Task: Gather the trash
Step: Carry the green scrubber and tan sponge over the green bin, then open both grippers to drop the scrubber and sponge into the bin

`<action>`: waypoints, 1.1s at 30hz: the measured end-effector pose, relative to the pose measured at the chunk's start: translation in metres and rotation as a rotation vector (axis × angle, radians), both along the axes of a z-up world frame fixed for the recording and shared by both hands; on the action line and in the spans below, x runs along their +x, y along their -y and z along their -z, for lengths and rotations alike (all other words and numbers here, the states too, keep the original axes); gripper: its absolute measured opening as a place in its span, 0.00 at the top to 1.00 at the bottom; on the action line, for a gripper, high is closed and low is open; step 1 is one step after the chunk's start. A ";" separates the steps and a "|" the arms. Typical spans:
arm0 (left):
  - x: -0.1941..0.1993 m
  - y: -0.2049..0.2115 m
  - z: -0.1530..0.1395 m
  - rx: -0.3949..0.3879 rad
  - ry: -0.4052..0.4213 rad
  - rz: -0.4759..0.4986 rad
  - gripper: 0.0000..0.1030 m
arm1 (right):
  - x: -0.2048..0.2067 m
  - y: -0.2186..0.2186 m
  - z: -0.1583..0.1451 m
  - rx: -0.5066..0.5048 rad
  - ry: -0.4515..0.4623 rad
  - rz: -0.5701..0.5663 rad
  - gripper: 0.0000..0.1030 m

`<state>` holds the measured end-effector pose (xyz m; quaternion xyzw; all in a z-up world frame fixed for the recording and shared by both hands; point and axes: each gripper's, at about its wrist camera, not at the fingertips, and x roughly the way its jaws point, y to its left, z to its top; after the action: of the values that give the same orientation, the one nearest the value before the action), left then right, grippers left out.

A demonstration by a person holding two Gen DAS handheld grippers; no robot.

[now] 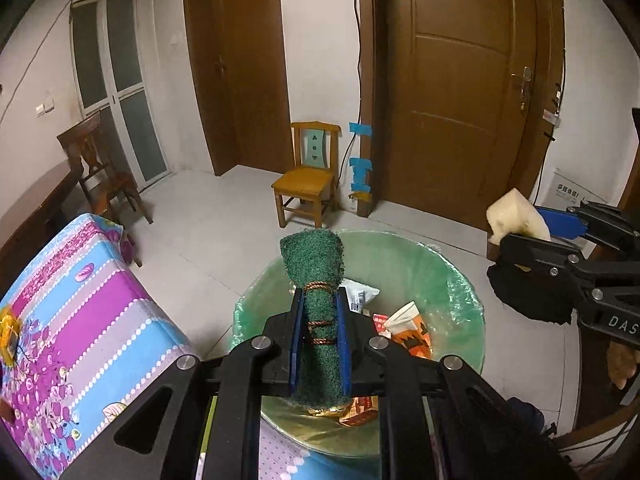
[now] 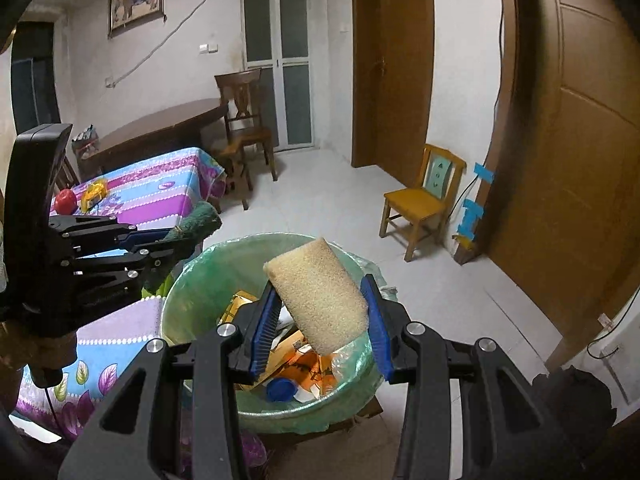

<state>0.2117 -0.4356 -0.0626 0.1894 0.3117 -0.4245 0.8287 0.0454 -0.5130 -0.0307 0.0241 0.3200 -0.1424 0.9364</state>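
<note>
My left gripper (image 1: 319,300) is shut on a rolled green scouring pad (image 1: 316,268) bound with copper wire, held over the green-lined trash bin (image 1: 452,280). My right gripper (image 2: 322,292) has its jaws apart around a beige sponge (image 2: 318,294); the sponge touches the left pad and a gap shows at the right pad. It hangs tilted above the bin (image 2: 192,280), which holds wrappers, cartons and a blue cap. The right gripper with the sponge (image 1: 516,216) also shows at the right of the left wrist view. The left gripper (image 2: 176,236) shows at the left of the right wrist view.
A table with a floral pink-and-blue cloth (image 1: 80,320) stands left of the bin, with a red apple (image 2: 66,199) and a yellow item (image 2: 94,194) on it. A small yellow chair (image 1: 308,172) stands by the wall. Brown doors (image 1: 460,80) and a dark chair (image 2: 244,120) stand behind.
</note>
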 end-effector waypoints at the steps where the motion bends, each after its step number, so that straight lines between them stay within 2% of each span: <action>1: 0.001 0.000 0.001 0.003 0.001 -0.003 0.84 | 0.002 0.000 0.001 0.003 -0.003 -0.003 0.62; 12: -0.001 0.004 0.003 0.022 0.040 -0.009 0.84 | 0.018 0.002 0.004 0.000 -0.023 -0.011 0.62; 15: 0.001 0.005 0.001 0.015 0.045 -0.020 0.84 | 0.021 0.003 0.004 -0.015 -0.019 -0.002 0.58; 16: 0.002 0.005 0.000 0.010 0.048 -0.027 0.84 | 0.023 0.005 0.004 -0.022 -0.021 0.004 0.51; 17: 0.001 0.005 -0.001 0.005 0.053 -0.036 0.81 | 0.025 0.007 0.005 -0.023 -0.025 0.017 0.45; 18: 0.003 0.005 -0.001 0.002 0.050 -0.039 0.67 | 0.025 0.009 0.006 -0.023 -0.022 0.031 0.33; 19: 0.004 0.005 -0.002 -0.003 0.042 -0.036 0.48 | 0.024 0.011 0.006 -0.019 -0.018 0.038 0.31; 20: 0.003 0.004 -0.003 -0.012 0.048 -0.036 0.44 | 0.023 0.012 0.006 -0.012 -0.016 0.035 0.31; 33: -0.018 -0.003 -0.014 -0.006 0.184 -0.080 0.43 | 0.010 0.014 0.001 -0.028 0.005 0.051 0.31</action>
<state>0.1933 -0.4327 -0.0490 0.2123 0.2404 -0.3730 0.8707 0.0556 -0.5273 -0.0318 0.0195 0.3148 -0.1704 0.9335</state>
